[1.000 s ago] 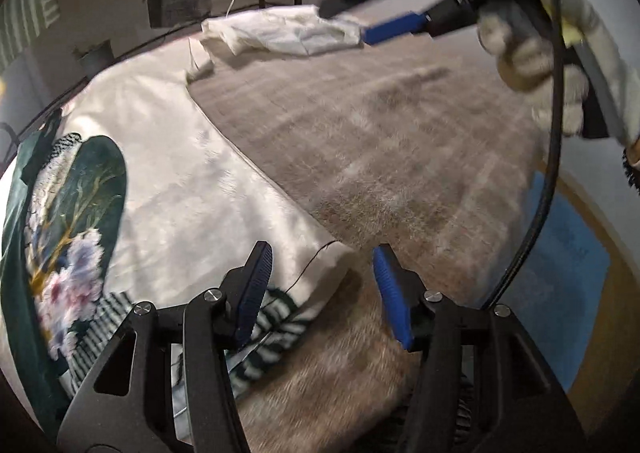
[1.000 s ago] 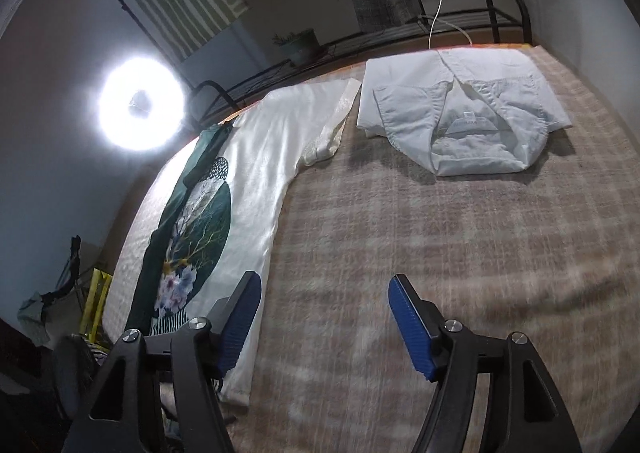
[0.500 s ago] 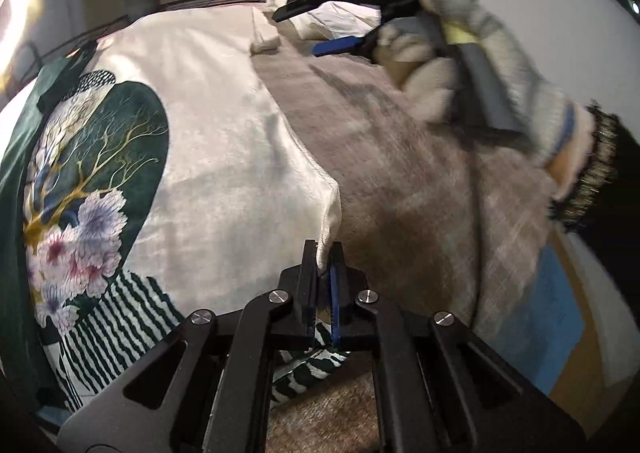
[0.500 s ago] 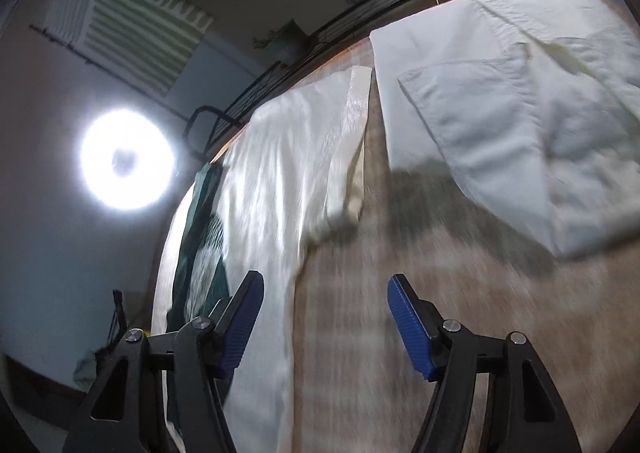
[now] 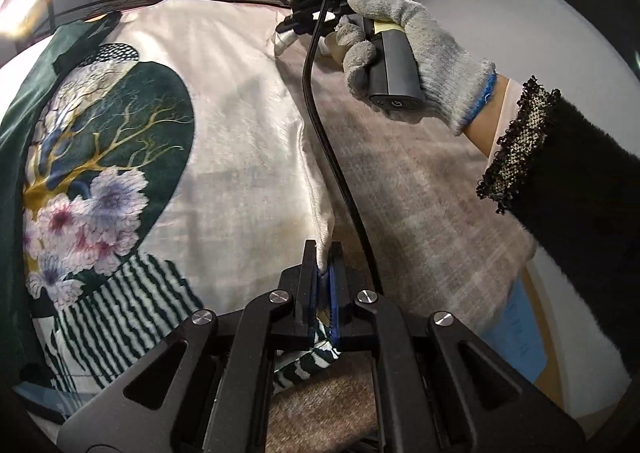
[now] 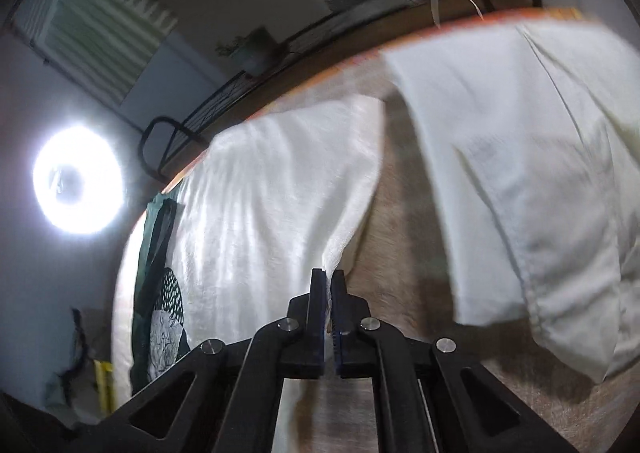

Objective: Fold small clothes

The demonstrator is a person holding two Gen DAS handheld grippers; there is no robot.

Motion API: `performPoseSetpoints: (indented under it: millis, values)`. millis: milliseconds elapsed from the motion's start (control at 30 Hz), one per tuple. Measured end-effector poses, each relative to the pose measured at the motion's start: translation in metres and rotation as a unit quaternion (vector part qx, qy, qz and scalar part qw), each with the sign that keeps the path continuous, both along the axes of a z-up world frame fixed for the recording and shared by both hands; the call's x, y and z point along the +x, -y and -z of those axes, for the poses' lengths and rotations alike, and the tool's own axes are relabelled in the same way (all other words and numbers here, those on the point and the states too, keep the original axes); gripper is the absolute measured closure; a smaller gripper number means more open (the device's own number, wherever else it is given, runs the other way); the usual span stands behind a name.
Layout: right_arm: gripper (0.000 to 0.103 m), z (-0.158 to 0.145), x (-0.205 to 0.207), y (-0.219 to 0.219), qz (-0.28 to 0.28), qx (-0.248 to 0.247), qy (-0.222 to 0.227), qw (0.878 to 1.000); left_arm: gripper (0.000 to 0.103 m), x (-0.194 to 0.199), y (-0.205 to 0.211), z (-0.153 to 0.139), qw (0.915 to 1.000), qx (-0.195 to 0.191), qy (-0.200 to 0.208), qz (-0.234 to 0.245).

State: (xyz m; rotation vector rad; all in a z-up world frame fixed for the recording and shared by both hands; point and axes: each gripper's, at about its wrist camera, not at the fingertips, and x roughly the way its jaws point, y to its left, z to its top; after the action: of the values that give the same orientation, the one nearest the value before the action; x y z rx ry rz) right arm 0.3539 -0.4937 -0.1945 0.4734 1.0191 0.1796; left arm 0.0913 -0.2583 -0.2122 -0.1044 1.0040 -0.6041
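Note:
A white garment (image 5: 240,141) with a dark green panel printed with flowers, branches and stripes lies spread on a brown plaid blanket (image 5: 420,189). My left gripper (image 5: 323,273) is shut on the garment's near right edge. My right gripper (image 6: 328,293) is shut on the garment's far right edge, near a sleeve end; in the left wrist view it shows at the far end (image 5: 296,29), held by a gloved hand. The garment also fills the middle of the right wrist view (image 6: 272,193).
A folded white garment (image 6: 520,173) lies on the blanket to the right of the right gripper. A black cable (image 5: 332,157) runs along the garment's edge. A bright ring light (image 6: 78,183) stands at left. A metal bed rail (image 6: 180,133) lines the far edge.
The right gripper moved forward to the garment's far edge and shut on it. The left gripper, open one second ago, shut on the near edge and stays shut.

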Motion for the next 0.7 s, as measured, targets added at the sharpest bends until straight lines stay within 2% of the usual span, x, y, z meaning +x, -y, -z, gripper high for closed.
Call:
performPoseSetpoints:
  millis: [200,367,533,700]
  values:
    - [0.103,-0.034,0.009,-0.048,-0.046,-0.055,0.028,0.997,0.101,-0.004,-0.034,-0.006,0.9989,-0.034,-0.012,-0.032]
    - [0.103,-0.054,0.017,-0.103,-0.099,-0.103,0.042,0.989,0.101,-0.007,-0.068,-0.009,0.9955,-0.062,-0.028,-0.066]
    - [0.103,-0.056,0.026,-0.171,-0.161,-0.143,0.048,0.975,0.101,-0.010,-0.104,-0.007,0.9917,-0.073,-0.035,-0.100]
    - [0.103,-0.042,0.037,-0.231,-0.208,-0.173,0.040,0.962,0.101,-0.007,-0.140,0.001,0.9878,-0.071,-0.045,-0.131]
